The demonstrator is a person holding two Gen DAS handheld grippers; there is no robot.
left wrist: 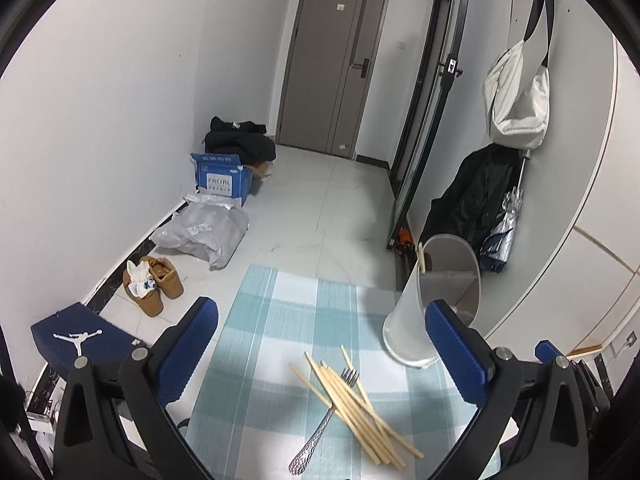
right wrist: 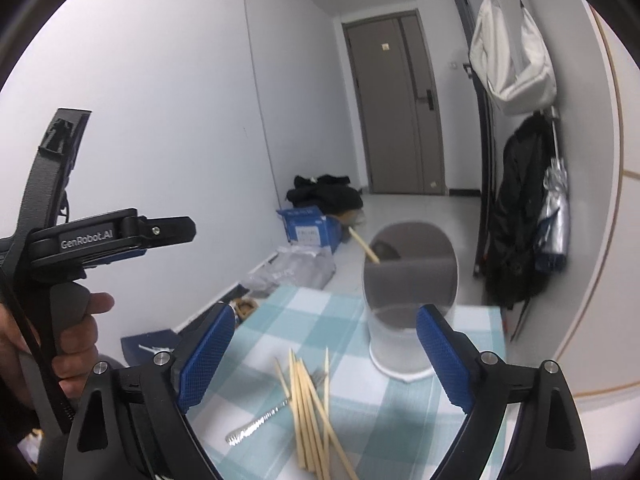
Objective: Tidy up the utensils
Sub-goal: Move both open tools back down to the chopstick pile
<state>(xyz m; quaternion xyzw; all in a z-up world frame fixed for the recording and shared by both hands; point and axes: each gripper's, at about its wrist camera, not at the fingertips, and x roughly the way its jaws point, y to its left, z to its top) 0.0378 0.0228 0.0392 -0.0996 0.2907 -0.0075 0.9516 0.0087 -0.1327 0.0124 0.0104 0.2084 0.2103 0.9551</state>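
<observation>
— Chopsticks [left wrist: 356, 404]: where do they lie, and which way do they run?
— In a loose wooden bundle on the checked cloth [left wrist: 256, 344] over the table, long axes roughly parallel, running from near the camera away toward the holder [left wrist: 420, 312]. A silver fork [left wrist: 320, 428] with a textured handle lies crossed under them, tines pointing away.
— The holder?
— Translucent, upright, divided inside, with one chopstick [left wrist: 421, 258] leaning in it.
— Any writing?
— "FACIAL" on a blue box [left wrist: 220, 180] on the floor; "GenRobot.AI" on the left tool's body in the right view.
— And the tools?
— Left tool [left wrist: 320, 344] and right tool [right wrist: 324, 356] both gape wide above the bundle, blue pads touching nothing.
</observation>
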